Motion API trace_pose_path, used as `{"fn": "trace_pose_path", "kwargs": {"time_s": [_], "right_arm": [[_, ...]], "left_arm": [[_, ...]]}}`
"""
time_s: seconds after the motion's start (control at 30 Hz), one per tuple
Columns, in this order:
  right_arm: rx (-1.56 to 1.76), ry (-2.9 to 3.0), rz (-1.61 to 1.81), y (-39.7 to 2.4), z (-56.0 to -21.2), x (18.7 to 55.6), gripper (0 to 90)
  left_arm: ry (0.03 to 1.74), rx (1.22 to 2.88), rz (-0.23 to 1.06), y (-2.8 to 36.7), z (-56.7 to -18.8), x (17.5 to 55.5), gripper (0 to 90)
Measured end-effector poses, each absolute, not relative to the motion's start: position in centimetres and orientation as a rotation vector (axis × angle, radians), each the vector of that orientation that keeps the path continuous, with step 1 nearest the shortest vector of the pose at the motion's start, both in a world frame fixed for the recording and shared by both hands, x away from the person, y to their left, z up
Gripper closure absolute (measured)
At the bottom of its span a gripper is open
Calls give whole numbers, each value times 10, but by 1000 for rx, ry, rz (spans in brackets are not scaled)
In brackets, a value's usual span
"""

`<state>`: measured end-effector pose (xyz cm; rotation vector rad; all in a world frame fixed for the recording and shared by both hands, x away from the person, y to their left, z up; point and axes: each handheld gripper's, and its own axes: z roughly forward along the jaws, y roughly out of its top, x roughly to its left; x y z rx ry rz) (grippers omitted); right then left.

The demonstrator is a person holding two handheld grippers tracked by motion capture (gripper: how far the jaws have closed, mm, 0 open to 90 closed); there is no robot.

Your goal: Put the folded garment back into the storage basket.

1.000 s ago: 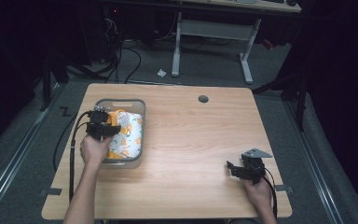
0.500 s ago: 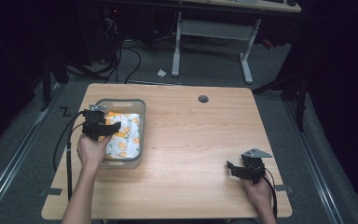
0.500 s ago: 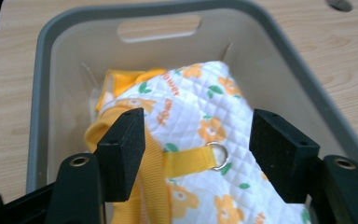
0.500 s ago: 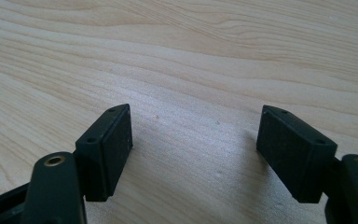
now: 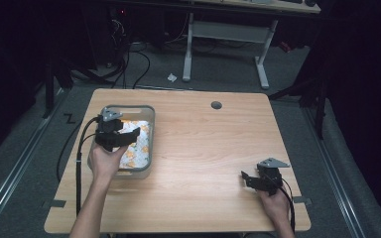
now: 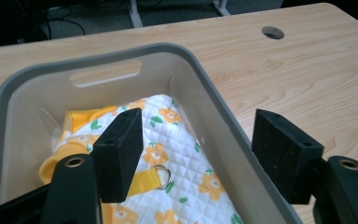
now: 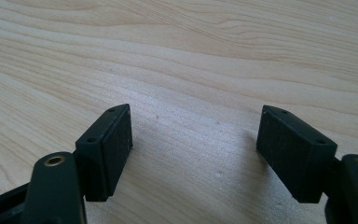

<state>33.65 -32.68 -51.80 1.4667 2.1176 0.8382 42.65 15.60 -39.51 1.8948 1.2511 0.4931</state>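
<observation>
A grey plastic bin (image 5: 129, 108) stands at the table's left and holds a white quilted cloth (image 5: 138, 144) printed with orange flowers. In the left gripper view the cloth (image 6: 177, 135) has yellow trim and a small metal ring (image 6: 161, 176) on a strap. My left gripper (image 5: 129, 135) hovers over the bin's near left part; its jaws have just been opening. That gripper (image 6: 200, 154) stands open, straddling the bin's right wall (image 6: 214, 107) from above and pressing on nothing. My right gripper (image 5: 250, 179) rests low at the table's near right, open (image 7: 193, 149) over bare wood.
A round cable hole (image 5: 216, 105) sits near the table's far edge. The bin has a handle slot (image 6: 105, 73) in its far wall. Behind the table, on the dark floor, are cables and a white desk frame (image 5: 228, 34).
My left gripper has risen off the cloth and drawn back toward the bin's left side with its jaws spread wider; the cloth stays in the bin. The right gripper has not moved.
</observation>
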Motion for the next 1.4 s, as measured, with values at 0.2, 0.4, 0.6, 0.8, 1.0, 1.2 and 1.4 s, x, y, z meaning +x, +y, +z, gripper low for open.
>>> {"fn": "trace_pose_path", "kwargs": {"time_s": [0.2,0.4,0.6,0.8,1.0,1.2,1.4], "right_arm": [[1465,2118,838,-327,-518,336,269],[1465,2118,838,-327,-518,336,270],[1468,2117,838,-327,-518,336,269],[1467,2118,838,-327,-518,336,269],[1468,2117,838,-327,-518,336,270],[1467,2117,838,-327,-518,336,270],[1470,2116,838,-327,-518,337,270]], "left_arm": [[1194,1905,523,144,-390,419,342],[1152,1911,514,133,-388,413,342],[1118,1909,493,124,-385,406,340],[1084,1906,465,115,-385,401,338],[1061,1894,442,106,-385,397,336],[1037,1910,439,98,-387,394,336],[1023,1918,414,90,-390,391,334]]}}
